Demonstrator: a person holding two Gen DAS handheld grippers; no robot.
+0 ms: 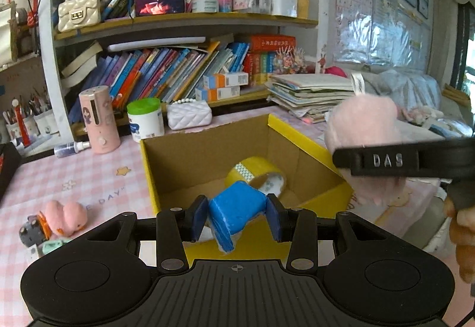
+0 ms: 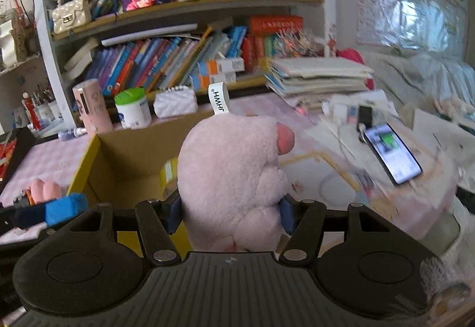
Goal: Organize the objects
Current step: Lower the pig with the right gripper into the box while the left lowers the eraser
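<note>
You get soft, even daylight in both views, brightest at the window strip [image 1: 469, 59] on the far right. The glossy plastic-covered wall charts [image 2: 415, 9] throw glare. Fisheye bending curves the wooden bookshelf boards [image 1: 184, 21], and the right view smears with motion blur.

A blue block-shaped object [image 1: 236, 205], its underside whitish and worn, sits clamped between the pads of the left gripper [image 1: 236, 217], tilted, just over the near edge of the cardboard box [image 1: 204, 148]. The box is open-topped, yellow outside and brown inside, and stands on the bench. A roll of yellow tape [image 1: 256, 175] lies inside it. A pink plush toy [image 2: 231, 178] with a white tag is squeezed in the right gripper [image 2: 230, 212], beside the box.
</note>
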